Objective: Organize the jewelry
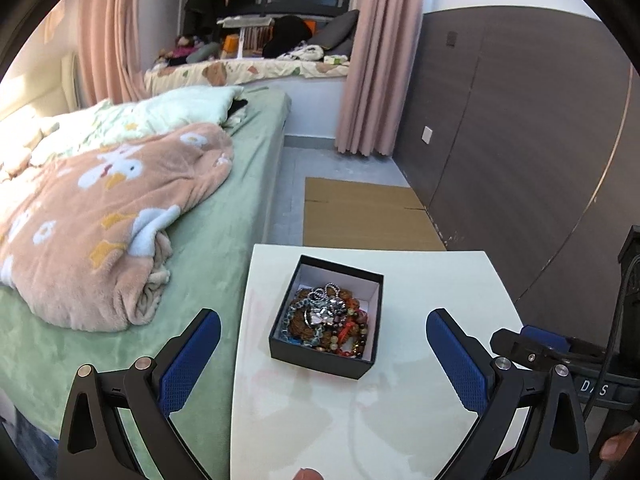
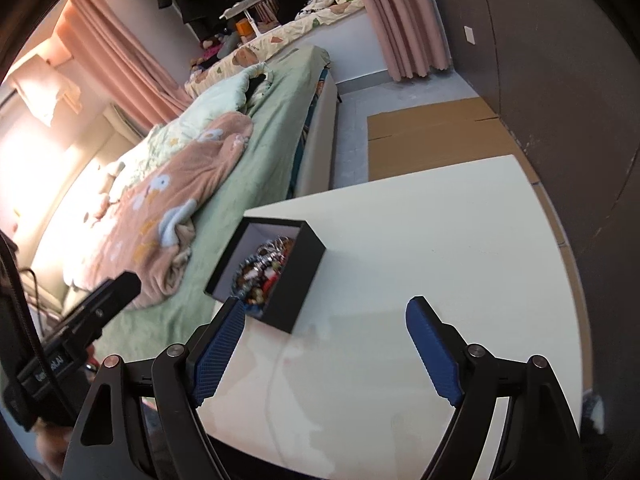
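Note:
A small black box [image 1: 320, 358] with a white inside stands on the white table [image 1: 420, 420]. It holds a tangled heap of jewelry [image 1: 328, 320]: beaded bracelets, silver chains, red and brown beads. My left gripper [image 1: 323, 330] is open and empty, its blue pads wide apart, held above and short of the box. In the right wrist view the box [image 2: 298, 280] sits near the table's left edge with the jewelry [image 2: 262, 270] inside. My right gripper [image 2: 326, 308] is open and empty over the table [image 2: 440, 248], its left pad near the box's front corner.
A bed [image 1: 224, 220] with a green sheet and a pink blanket [image 1: 100, 216] adjoins the table's left side. Flat cardboard [image 1: 360, 212] lies on the floor beyond the table. A dark panelled wall [image 1: 520, 140] runs along the right. The right gripper's body [image 1: 560, 352] shows at the left view's right edge.

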Demonstrator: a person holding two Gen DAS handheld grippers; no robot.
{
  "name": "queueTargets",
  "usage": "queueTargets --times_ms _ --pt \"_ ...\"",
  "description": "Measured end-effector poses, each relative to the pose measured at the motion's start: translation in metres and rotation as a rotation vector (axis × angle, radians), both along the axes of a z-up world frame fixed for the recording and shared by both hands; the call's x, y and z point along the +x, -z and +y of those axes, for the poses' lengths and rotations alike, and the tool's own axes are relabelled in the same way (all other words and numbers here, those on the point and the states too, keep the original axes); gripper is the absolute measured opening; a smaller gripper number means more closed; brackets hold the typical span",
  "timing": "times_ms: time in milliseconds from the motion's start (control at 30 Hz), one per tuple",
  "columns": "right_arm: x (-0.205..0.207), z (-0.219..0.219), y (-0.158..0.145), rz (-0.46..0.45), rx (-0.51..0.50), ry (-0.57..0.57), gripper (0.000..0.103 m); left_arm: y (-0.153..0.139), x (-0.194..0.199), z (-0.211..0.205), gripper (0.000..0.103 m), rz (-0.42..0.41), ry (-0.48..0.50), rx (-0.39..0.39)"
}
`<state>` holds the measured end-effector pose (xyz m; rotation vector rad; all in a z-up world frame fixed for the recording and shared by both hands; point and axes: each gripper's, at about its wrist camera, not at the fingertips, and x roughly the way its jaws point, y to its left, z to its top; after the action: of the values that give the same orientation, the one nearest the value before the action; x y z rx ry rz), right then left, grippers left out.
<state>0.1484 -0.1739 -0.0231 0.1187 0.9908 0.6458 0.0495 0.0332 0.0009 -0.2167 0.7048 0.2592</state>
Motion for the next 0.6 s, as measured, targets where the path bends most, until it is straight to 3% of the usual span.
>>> queueTargets --times_ms 267,600 --pt "-0.005 -0.017 -0.012 -0.016 -0.016 0.029 0.092 -0.014 -0.002 -0.014 0.102 -0.003 -0.007 0.034" --pt "-0.014 -0.032 -0.027 -0.064 -0.042 0.059 0.096 -0.018 -0.004 -0.023 0.102 0.008 -0.003 0.057"
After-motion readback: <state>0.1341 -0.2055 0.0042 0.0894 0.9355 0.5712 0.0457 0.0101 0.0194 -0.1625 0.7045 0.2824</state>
